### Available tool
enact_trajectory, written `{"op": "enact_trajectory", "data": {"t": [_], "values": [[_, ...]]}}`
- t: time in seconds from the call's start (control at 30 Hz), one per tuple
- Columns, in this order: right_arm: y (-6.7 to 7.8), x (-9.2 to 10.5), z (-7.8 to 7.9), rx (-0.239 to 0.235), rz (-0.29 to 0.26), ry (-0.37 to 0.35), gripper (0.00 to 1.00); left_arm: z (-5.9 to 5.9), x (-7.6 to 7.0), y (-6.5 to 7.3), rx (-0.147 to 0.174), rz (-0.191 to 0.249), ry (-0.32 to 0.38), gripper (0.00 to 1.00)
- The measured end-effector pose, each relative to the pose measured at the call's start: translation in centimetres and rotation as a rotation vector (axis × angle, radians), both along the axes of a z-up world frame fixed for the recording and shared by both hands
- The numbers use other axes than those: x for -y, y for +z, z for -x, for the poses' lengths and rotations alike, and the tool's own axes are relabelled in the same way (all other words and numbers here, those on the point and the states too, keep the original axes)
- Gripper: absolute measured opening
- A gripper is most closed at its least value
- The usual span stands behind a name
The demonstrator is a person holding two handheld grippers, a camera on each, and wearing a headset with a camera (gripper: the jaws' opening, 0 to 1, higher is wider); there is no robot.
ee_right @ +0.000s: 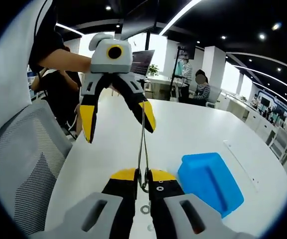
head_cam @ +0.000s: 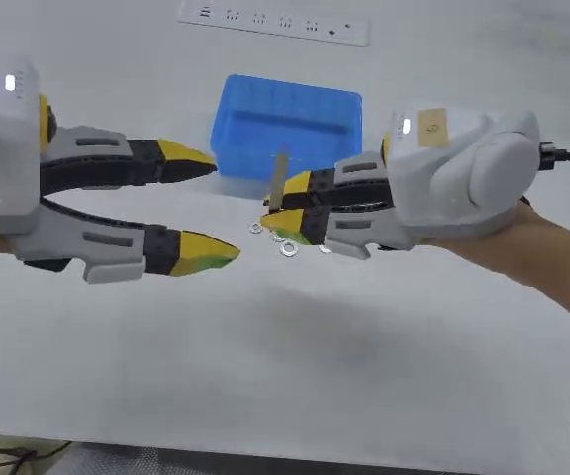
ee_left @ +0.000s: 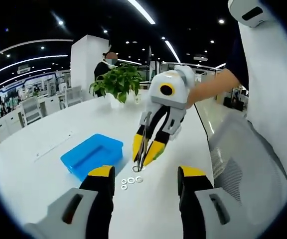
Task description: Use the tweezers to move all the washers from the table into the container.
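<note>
Your right gripper (head_cam: 281,206), at frame centre, pinches the tweezers (head_cam: 278,180) near the washers (head_cam: 288,248). At the left, your left gripper (head_cam: 224,206) is spread wide. The container (head_cam: 285,124) is at upper centre.

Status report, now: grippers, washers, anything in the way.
Left gripper open, hovering. Right gripper shut on tweezers, tips down by the washers on the table. Blue container just behind them, nothing between.

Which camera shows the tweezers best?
The left gripper view: the tweezers show full length, held by the right gripper, tips by the washers. The right gripper view shows them as a thin line; the head view, a blurred stub.
</note>
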State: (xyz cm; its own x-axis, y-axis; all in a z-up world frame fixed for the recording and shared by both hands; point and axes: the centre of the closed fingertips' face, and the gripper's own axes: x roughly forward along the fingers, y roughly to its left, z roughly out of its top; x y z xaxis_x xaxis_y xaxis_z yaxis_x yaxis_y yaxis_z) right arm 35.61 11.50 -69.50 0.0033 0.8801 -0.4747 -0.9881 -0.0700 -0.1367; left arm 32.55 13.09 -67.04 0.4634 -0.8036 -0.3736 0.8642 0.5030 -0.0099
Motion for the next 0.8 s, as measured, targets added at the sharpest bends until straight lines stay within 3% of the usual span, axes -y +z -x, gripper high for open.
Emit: {"op": "enact_trajectory", "data": {"t": [0.03,0.1,0.17,0.23,0.3,0.4,0.53,0.67,0.73,0.8], "values": [[0.4,0.0,-0.2,0.005,-0.003,-0.003,0.09,0.2,-0.2,0.0,0.004,0.005,0.012,0.59],[1.1,0.0,-0.8,0.023,-0.003,-0.011,0.09,-0.3,-0.8,0.4,0.059,0.009,0.051,0.59],[1.9,0.0,-1.4,0.041,-0.007,-0.018,0.09,-0.2,-1.1,1.0,0.055,0.074,0.096,0.62],[2.8,-0.1,-2.0,0.054,-0.024,-0.030,0.09,-0.5,-1.6,1.5,0.087,0.106,0.137,0.68],[3.6,-0.1,-2.7,0.048,-0.041,-0.050,0.09,-0.4,-1.9,1.6,0.089,0.115,0.155,0.74],[4.1,-0.1,-3.6,0.082,-0.032,-0.055,0.09,-0.8,-2.6,1.6,0.110,0.125,0.204,0.85],[4.8,-0.4,-5.0,0.110,-0.032,-0.061,0.09,-0.7,-2.4,1.4,0.116,0.155,0.229,0.99],[5.2,-1.0,-6.4,0.115,-0.054,-0.075,0.09,-0.9,-2.5,1.7,0.124,0.191,0.246,1.00],[5.0,-1.3,-7.4,0.125,-0.056,-0.082,0.09,-1.4,-2.6,2.4,0.156,0.235,0.272,1.00],[4.6,-1.4,-8.3,0.113,-0.060,-0.094,0.09,-2.0,-2.9,3.5,0.196,0.308,0.299,0.99]]}}
